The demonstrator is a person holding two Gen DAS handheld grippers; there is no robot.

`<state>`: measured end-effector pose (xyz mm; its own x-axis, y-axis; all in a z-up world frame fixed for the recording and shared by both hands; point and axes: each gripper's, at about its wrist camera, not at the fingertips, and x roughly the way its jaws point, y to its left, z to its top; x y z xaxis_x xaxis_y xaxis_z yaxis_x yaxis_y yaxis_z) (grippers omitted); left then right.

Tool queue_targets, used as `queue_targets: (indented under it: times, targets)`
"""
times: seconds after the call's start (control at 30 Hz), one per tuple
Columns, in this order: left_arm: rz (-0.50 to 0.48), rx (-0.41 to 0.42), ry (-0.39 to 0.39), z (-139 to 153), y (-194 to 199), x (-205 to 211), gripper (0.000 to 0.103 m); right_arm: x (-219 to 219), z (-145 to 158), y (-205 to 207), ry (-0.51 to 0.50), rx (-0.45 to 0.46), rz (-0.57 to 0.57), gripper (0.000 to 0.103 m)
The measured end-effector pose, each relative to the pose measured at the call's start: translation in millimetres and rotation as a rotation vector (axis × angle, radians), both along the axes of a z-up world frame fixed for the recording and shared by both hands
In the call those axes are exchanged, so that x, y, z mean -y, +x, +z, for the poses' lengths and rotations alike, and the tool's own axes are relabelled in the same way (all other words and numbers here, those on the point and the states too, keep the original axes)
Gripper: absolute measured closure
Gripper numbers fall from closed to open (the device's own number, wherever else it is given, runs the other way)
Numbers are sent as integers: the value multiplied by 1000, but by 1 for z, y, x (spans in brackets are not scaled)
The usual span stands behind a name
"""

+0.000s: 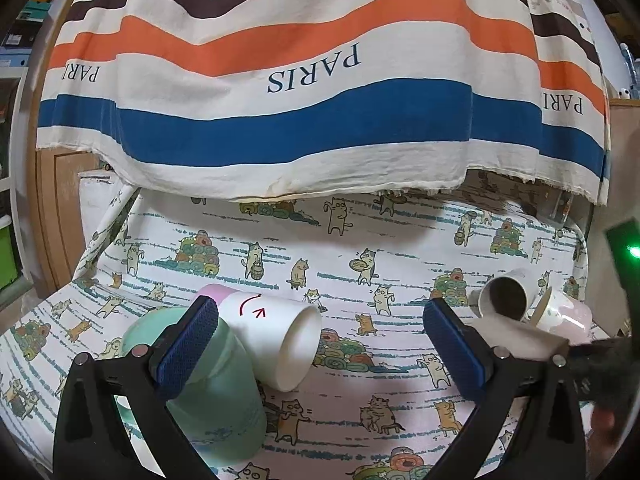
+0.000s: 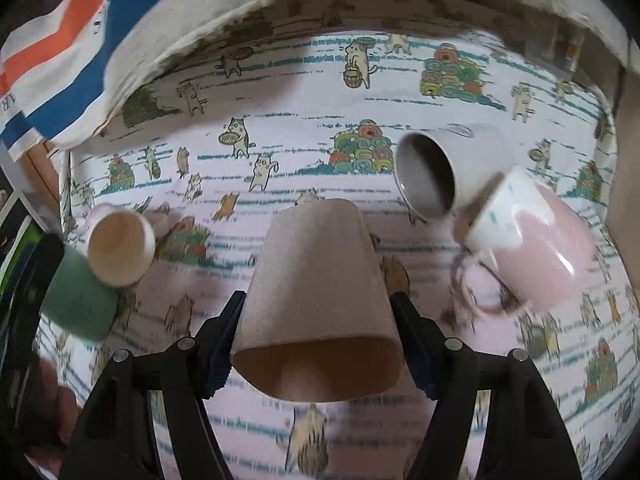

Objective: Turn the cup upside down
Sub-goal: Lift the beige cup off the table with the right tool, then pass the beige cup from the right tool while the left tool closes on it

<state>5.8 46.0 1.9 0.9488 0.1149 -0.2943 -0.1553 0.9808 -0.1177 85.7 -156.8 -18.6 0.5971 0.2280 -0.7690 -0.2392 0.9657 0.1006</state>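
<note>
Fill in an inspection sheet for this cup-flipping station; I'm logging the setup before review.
Surface: cat-print cloth covers the table.
Job's things: beige cup held in the right gripper, rim toward the camera.
Clutter: white cup lying on its side against a green cup; grey cup on its side, touching a pink mug, which is tilted.
Grippers: left gripper open, holding nothing; right shut on the beige cup.
Cables: nothing seen.
Surroundings: striped PARIS cloth hangs behind the table; wooden panel at left.
</note>
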Motion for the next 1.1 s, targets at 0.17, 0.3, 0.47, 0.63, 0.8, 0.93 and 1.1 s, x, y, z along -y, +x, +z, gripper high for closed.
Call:
queue_targets:
  times: [0.17,0.3,0.47,0.63,0.8,0.93,1.1]
  targets:
    - [-26,8,20,0,-2,5,1,-1,-3,-25,12,-14,38,30]
    - [-56,16,19,2,-4,8,1,-4,-6,-33,31,-49,87,30]
    - [-51,-4,-40,1,0,-2,1,0,-7,-37,46,-30,141,26]
    - [-46,-14,-43,-1,2,-3,1,25,15,-40,124,83,134,23]
    - [-53,-2,2,-1,-1,5,1,58,44,-47,123,335,106,9]
    - [-84,7,16,1,-3,10,1,79,58,-62,46,625,86,1]
    - [-79,33,104,1,-6,22,1,94,57,-56,76,675,67,1]
